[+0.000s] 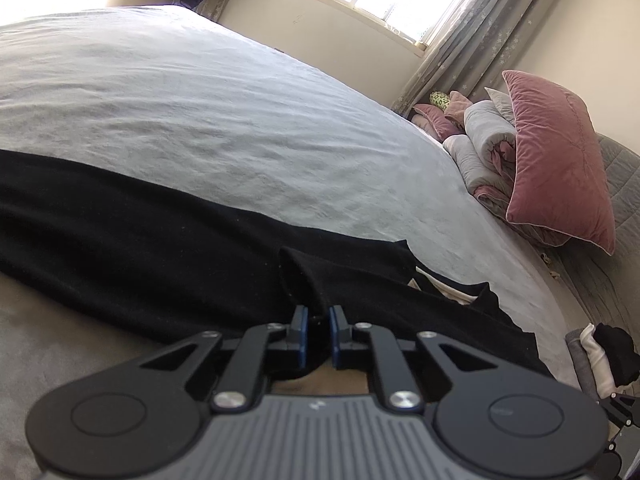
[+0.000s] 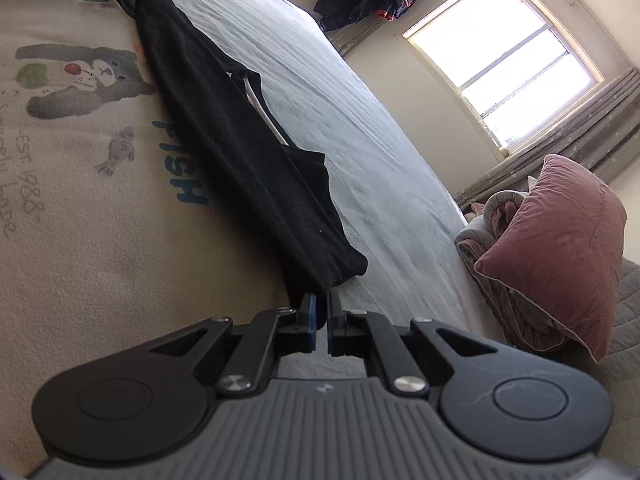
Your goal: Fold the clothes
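The left gripper (image 1: 318,330) is closed on a raised fold of the black garment (image 1: 168,240), the cloth pinched between its blue pads. The right gripper (image 2: 322,320) is closed too, its pads nearly together on the garment's near end, which bunches just beyond the fingertips; how much cloth sits between them is hard to tell. The garment lies stretched in a long band along the near edge of the bed (image 1: 180,100), over the pale sheet. In the right wrist view it runs beside a cream cloth (image 2: 80,200) printed with a bear and the word FISH. Further along the bed, at its head, a pink pillow (image 1: 560,160) leans on rolled bedding (image 1: 484,136). Beyond, a window (image 2: 500,52) and curtain (image 1: 472,32).
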### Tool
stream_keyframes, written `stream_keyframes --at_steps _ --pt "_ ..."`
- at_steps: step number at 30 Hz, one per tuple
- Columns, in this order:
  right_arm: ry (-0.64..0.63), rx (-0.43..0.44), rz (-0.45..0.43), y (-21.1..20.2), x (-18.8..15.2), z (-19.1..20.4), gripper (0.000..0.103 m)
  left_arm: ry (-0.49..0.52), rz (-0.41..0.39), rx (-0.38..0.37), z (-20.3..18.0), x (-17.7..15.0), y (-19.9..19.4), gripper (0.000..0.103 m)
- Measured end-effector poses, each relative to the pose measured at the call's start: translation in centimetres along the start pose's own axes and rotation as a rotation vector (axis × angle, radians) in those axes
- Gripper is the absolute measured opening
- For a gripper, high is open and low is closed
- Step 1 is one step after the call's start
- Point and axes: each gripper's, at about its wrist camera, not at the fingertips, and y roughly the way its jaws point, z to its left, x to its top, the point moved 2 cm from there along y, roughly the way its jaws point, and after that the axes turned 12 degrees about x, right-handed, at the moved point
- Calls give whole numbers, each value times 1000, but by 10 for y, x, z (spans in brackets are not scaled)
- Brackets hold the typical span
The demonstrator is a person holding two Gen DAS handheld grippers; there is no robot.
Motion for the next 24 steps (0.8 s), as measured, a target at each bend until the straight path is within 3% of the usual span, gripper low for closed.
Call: stream_keyframes --at_steps 6,12,17,24 --pt "-90 1 76 12 -10 18 8 71 22 49 1 -11 4 16" --pt "-43 36 131 -3 -20 3 8 94 -1 57 2 -3 -10 21" --pt "164 60 50 -13 -12 -20 8 98 -67 15 -7 2 -17 25" --pt "395 126 -54 6 17 -32 9 125 -69 -17 -26 0 4 26"
